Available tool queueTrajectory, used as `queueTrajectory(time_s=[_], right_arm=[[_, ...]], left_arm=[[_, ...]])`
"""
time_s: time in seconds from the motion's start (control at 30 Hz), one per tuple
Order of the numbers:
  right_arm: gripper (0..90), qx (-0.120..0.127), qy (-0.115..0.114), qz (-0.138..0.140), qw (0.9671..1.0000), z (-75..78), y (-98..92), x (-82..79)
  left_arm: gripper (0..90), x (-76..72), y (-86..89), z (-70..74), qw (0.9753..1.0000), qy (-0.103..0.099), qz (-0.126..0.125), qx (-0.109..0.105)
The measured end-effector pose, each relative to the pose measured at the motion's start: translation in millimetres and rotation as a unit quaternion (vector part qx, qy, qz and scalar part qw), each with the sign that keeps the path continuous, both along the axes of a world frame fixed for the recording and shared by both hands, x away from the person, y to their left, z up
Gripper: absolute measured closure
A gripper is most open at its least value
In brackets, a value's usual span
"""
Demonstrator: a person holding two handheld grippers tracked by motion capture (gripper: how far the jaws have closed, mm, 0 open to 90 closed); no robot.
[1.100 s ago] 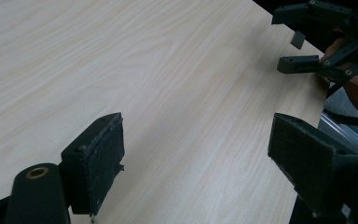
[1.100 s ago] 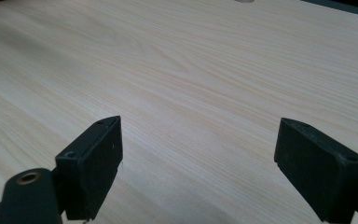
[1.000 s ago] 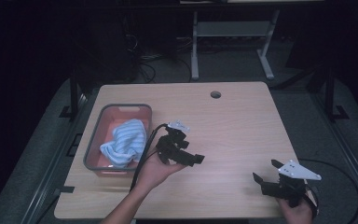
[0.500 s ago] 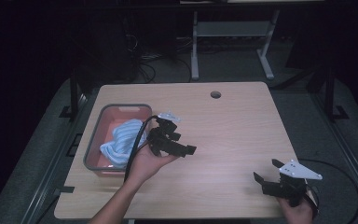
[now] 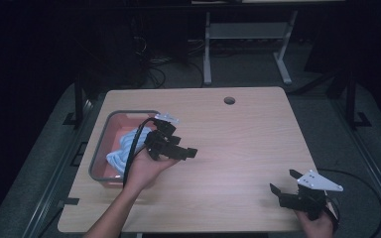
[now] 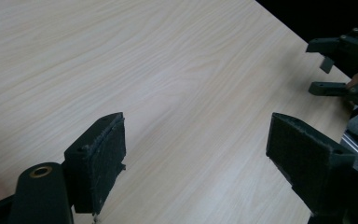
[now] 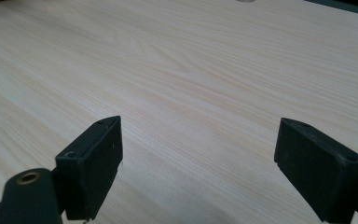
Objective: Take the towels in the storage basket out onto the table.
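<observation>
The left gripper (image 5: 191,152) was held with jaws wide and empty, just above bare table (image 6: 177,84). Immediately behind and below it sat the red bin (image 5: 104,148) containing the light blue cloth (image 5: 124,148). Judged advisable: turn the jaws back toward the bin and descend onto a raised fold. Farthest off, the right gripper (image 5: 285,183) rested open near the table's edge.

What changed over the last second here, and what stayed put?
The left gripper moved back and left, toward the bin with the light blue cloth; its jaws are open and empty. The right gripper kept its place at the table's near right corner, open. Cloth and bin did not move.
</observation>
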State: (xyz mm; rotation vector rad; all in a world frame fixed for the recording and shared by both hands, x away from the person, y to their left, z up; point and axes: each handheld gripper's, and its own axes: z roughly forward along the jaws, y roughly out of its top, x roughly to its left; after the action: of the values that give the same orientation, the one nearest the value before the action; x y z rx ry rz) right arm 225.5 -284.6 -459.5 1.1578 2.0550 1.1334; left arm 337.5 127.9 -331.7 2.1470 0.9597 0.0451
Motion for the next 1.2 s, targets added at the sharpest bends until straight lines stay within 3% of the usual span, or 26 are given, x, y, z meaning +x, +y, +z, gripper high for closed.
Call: queueTrajectory(time_s=[0.37, 0.67, 0.83, 1.2], right_arm=[[14.7, 0.000, -0.001, -0.001, 1.0000, 0.4, -0.3, -1.2], [14.8, 0.001, 0.001, -0.002, 1.0000, -0.6, -0.8, -0.5], [14.8, -0.001, 0.001, -0.002, 1.0000, -0.4, -0.7, -1.4], [14.8, 0.002, 0.001, -0.001, 1.0000, -0.8, -1.8, -1.6]], left_arm=[[20.3, 3.0, 34.7, 9.0, 0.9993, -0.004, 0.036, 0.001], [20.8, 9.0, 68.9, 7.2, 0.9970, 0.004, 0.077, -0.005], [21.5, 14.6, 94.2, -1.2, 0.9932, 0.014, 0.116, -0.002], [22.3, 18.8, 122.1, -12.3, 0.9865, 0.029, 0.161, -0.002]])
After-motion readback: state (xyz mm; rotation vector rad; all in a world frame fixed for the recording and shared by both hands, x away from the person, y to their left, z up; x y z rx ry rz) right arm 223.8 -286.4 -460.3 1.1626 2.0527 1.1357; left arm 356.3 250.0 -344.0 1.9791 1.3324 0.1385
